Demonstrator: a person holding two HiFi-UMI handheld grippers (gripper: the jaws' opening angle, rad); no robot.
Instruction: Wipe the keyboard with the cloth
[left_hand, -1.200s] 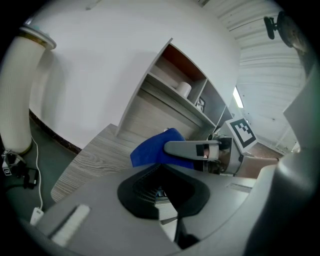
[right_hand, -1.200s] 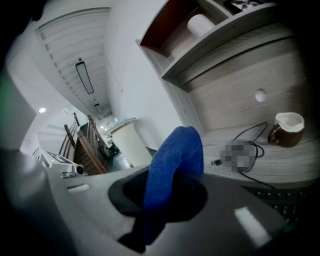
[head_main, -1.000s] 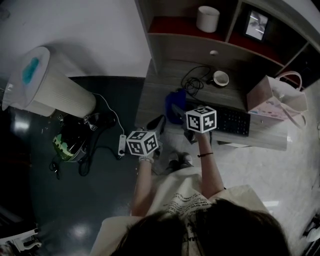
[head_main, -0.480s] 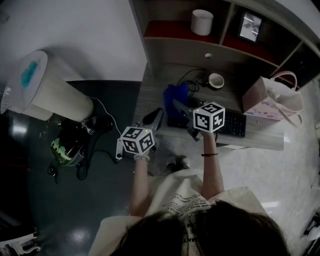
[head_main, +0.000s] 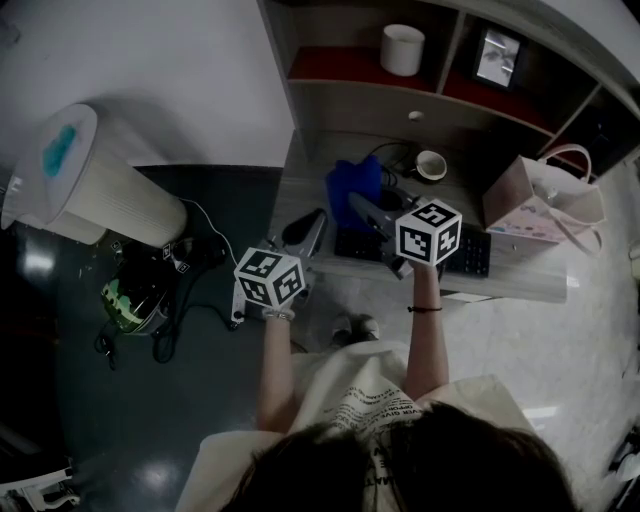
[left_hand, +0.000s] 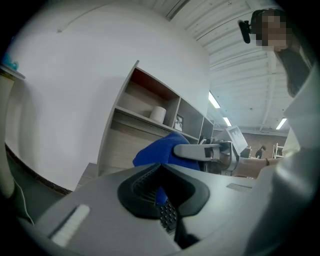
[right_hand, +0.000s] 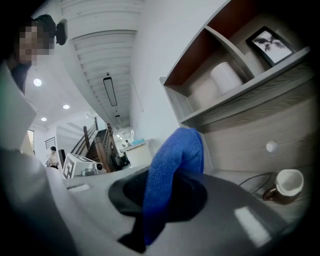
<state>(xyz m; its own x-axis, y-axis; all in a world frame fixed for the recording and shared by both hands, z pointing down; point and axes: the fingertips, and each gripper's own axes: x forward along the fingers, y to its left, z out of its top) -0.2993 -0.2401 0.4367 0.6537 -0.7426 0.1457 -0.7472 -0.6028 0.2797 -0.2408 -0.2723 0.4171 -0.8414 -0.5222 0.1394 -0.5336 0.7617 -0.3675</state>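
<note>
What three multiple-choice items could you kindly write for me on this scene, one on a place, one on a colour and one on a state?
1. Where does the mug stand?
A. On the floor.
B. On the desk, behind the keyboard.
C. On a chair.

2. What colour is the cloth?
A. Red.
B. Yellow.
C. Blue.

3. In what state is the right gripper?
A. Shut on the cloth.
B. Open and empty.
C. Shut on the mug.

Answers:
1 B: the head view shows it on the desktop beyond the keyboard.
2 C: both gripper views show blue fabric.
3 A: the right gripper view shows the cloth pinched between its jaws.
</note>
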